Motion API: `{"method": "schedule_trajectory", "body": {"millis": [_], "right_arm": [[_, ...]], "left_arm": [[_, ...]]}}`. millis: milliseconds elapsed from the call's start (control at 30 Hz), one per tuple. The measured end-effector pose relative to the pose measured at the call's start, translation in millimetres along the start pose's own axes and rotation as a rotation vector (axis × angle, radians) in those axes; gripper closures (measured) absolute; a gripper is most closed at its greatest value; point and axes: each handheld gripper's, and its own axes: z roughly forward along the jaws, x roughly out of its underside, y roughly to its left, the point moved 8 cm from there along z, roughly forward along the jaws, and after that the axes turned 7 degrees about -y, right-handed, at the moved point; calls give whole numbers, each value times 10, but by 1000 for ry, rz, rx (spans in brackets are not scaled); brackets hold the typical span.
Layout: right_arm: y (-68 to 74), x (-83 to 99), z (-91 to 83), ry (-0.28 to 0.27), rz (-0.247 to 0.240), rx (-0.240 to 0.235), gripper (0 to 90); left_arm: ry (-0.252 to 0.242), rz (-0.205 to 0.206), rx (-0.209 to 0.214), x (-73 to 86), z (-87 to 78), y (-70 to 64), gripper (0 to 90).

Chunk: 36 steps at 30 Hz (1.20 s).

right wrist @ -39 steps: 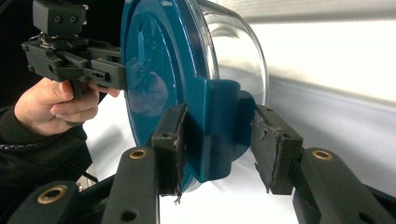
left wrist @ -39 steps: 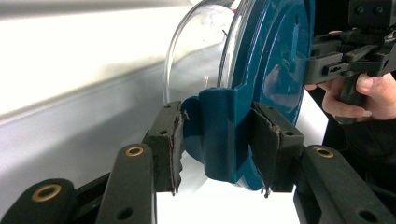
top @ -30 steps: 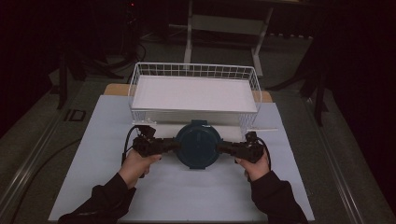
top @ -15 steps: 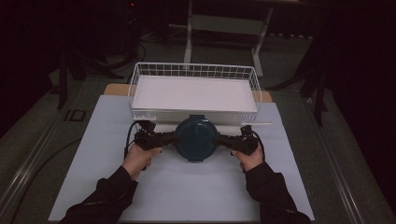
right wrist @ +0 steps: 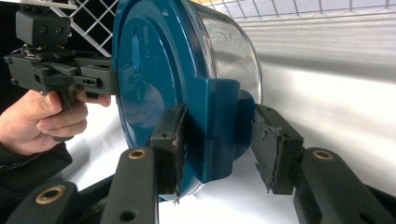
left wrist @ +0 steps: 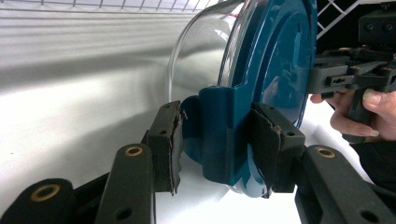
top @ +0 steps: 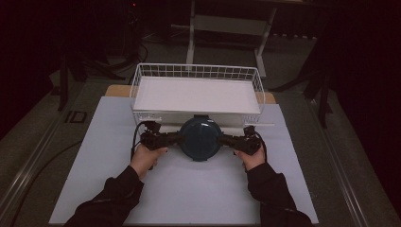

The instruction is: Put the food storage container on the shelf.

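Container point(top: 200, 138) | high: blue lid | gripper views: glass body, perhaps empty

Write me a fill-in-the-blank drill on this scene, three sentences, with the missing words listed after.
1. The lid on the glass container is coloured ____.
2. The left gripper and the right gripper each clamp a side ____ of the lid.
3. Just behind the container stands a white wire ____ on the table.

Missing words: blue; tab; basket
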Motion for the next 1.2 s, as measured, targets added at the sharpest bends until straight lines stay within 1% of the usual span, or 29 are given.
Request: {"method": "schedule_trajectory", "body": {"millis": [33,67,133,167,200,333,400,433,533,567,600,633,667,767,800,867,933,967,1000,1033,1067,1133,1200], "right_arm": [[0,0,0,0,0,0,558],[-30,8,22,0,5,10,558],[-40,15,29,3,10,10,557],[-53,23,38,4,10,11,557],[-56,27,40,4,19,3,557],[-54,24,43,4,21,3,556],[-53,26,42,3,41,1,555],[-74,24,53,-6,39,3,553],[-103,42,61,-12,70,-6,549],[-122,39,69,-23,67,-6,549],[-127,45,69,-24,77,-10,547],[-127,45,69,-24,77,-10,547],[-127,48,68,-22,86,-11,545],[-122,44,79,-27,88,-7,539],[-125,44,82,-27,88,-10,538],[-133,43,84,-27,92,-7,533],[-124,61,90,-13,124,-8,506],[-135,65,97,-11,110,20,460],[-126,56,102,-12,85,32,464],[-118,41,105,-11,84,37,485],[-109,23,108,-9,82,38,483],[-102,3,112,-2,68,58,469],[-116,-13,120,-7,41,79,426]], "left_arm": [[0,0,0,0,0,0,549],[-4,-4,-1,8,19,24,549],[-1,-4,-2,19,36,54,549],[-2,-16,2,22,38,58,549],[-3,-11,2,20,38,58,549],[-3,-25,9,13,41,60,548],[-11,-36,13,12,46,64,546],[-15,-41,16,12,49,66,544],[-24,-46,19,5,63,73,539],[-28,-50,22,3,68,78,537],[-31,-50,23,3,71,82,537],[-31,-50,23,3,71,82,535],[-39,-59,35,8,73,99,535],[-44,-71,39,15,73,113,531],[-45,-70,39,14,75,114,529],[-47,-68,23,4,78,116,519],[-44,-79,6,-9,88,124,503],[-46,-52,-6,-16,87,163,497],[-52,-58,-9,-22,90,172,496],[-55,-25,-17,-31,86,215,494],[-58,-54,-12,-31,89,185,493],[-69,-44,-26,-38,93,186,484],[-73,-33,-40,-38,98,206,439]]}}
